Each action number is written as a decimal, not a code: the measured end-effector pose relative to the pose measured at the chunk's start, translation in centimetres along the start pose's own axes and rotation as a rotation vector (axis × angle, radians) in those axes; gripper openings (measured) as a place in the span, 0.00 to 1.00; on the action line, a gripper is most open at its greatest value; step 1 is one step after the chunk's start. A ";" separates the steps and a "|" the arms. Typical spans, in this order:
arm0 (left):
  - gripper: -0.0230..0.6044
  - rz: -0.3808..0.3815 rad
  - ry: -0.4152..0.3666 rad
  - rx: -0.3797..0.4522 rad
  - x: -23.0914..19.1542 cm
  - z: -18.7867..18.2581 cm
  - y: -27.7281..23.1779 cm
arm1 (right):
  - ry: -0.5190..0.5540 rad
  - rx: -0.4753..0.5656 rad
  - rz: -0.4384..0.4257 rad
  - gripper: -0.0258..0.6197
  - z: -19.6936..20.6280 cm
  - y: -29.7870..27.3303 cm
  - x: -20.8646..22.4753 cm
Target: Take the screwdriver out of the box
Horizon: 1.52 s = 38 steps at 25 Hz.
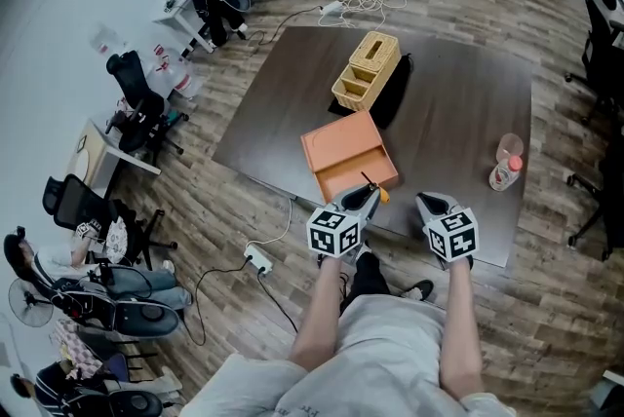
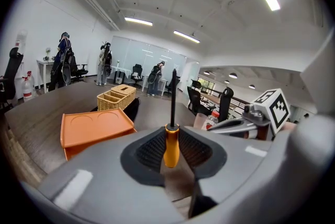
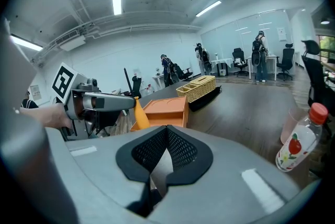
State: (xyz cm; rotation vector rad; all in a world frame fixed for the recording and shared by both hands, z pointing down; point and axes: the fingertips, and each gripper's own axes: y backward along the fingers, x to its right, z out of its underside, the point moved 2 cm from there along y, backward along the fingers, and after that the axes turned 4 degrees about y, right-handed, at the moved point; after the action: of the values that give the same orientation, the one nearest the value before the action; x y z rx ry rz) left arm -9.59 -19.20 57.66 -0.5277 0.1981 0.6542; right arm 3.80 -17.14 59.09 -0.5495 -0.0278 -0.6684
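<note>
My left gripper (image 1: 370, 198) is shut on a screwdriver (image 2: 170, 145) by its orange handle; the black shaft (image 2: 173, 96) sticks up beyond the pads. It hangs just off the near right corner of the open orange box (image 1: 346, 155), clear of it. In the right gripper view the left gripper (image 3: 102, 102) holds the screwdriver (image 3: 138, 113) in front of the orange box (image 3: 165, 111). My right gripper (image 1: 430, 204) sits beside it to the right. Its pads (image 3: 178, 147) meet at the tips with nothing between them.
A wicker basket (image 1: 368, 70) lies on a black bag at the far side of the dark table (image 1: 458, 103). A plastic bottle (image 1: 505, 173) with a red cap and a cup (image 1: 509, 148) stand at the right. Office chairs and people surround the table.
</note>
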 end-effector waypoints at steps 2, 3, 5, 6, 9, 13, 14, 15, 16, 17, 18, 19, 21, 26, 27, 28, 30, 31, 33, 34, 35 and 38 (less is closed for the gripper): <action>0.25 0.008 -0.009 -0.011 0.3 0.2 -0.2 | 0.001 0.003 0.006 0.04 -0.1 0.2 0.1; 0.25 0.011 -0.013 -0.016 0.5 0.2 -0.4 | -0.002 0.006 0.008 0.04 -0.1 0.3 0.2; 0.25 0.016 -0.017 -0.021 0.7 0.3 -0.5 | -0.008 0.010 0.012 0.04 0.0 0.5 0.2; 0.25 0.018 -0.019 -0.023 0.8 0.4 -0.6 | -0.010 0.010 0.014 0.04 0.1 0.6 0.3; 0.25 0.025 -0.029 -0.029 1.1 0.5 -0.9 | -0.020 0.013 0.025 0.04 0.2 0.9 1.0; 0.25 0.027 -0.032 -0.037 1.1 0.6 -0.8 | -0.033 0.025 0.029 0.04 0.0 1.0 1.2; 0.25 0.025 -0.032 -0.037 1.1 0.6 -0.8 | -0.031 0.025 0.027 0.04 0.0 0.9 1.1; 0.25 0.023 -0.033 -0.037 1.1 0.6 -0.7 | -0.029 0.024 0.023 0.04 0.0 0.9 0.9; 0.25 0.021 -0.032 -0.036 1.0 0.6 -0.6 | -0.027 0.023 0.019 0.04 0.0 0.8 0.8; 0.25 0.020 -0.032 -0.035 1.0 0.6 -0.5 | -0.025 0.023 0.016 0.04 0.0 0.8 0.7; 0.25 0.018 -0.030 -0.034 1.0 0.6 -0.5 | -0.023 0.023 0.014 0.04 0.0 0.8 0.6; 0.25 0.016 -0.029 -0.032 0.9 0.7 -0.4 | -0.023 0.023 0.014 0.04 0.0 0.8 0.6; 0.25 0.012 -0.025 -0.029 0.8 0.7 -0.3 | -0.023 0.022 0.012 0.04 0.1 0.7 0.5; 0.25 0.003 -0.026 -0.026 0.7 1.0 -0.2 | -0.022 0.021 0.011 0.04 0.1 0.7 0.6; 0.25 0.003 -0.025 -0.025 0.7 0.9 -0.2 | -0.023 0.022 0.011 0.04 0.1 0.7 0.6; 0.25 0.003 -0.024 -0.023 0.7 0.9 -0.1 | -0.024 0.024 0.011 0.04 0.1 0.7 0.6; 0.25 0.002 -0.024 -0.019 0.7 0.7 -0.1 | -0.025 0.026 0.010 0.04 0.0 0.8 0.5; 0.25 0.001 -0.024 -0.018 0.8 0.6 -0.1 | -0.025 0.026 0.009 0.04 0.0 0.8 0.5; 0.25 -0.001 -0.026 -0.018 0.7 0.5 -0.2 | -0.023 0.025 0.007 0.04 0.0 0.7 0.6; 0.25 -0.002 -0.027 -0.019 0.7 0.4 -0.2 | -0.022 0.024 0.006 0.04 0.0 0.7 0.6; 0.25 -0.003 -0.028 -0.019 0.7 0.4 -0.3 | -0.022 0.022 0.005 0.04 0.0 0.7 0.6; 0.25 -0.002 -0.028 -0.021 0.6 0.2 -0.4 | -0.024 0.020 0.005 0.04 0.0 0.7 0.8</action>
State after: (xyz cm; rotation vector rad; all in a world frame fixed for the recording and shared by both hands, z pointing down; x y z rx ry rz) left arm -8.88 -19.03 57.83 -0.5385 0.1642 0.6618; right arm 4.83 -17.18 58.96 -0.5377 -0.0552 -0.6560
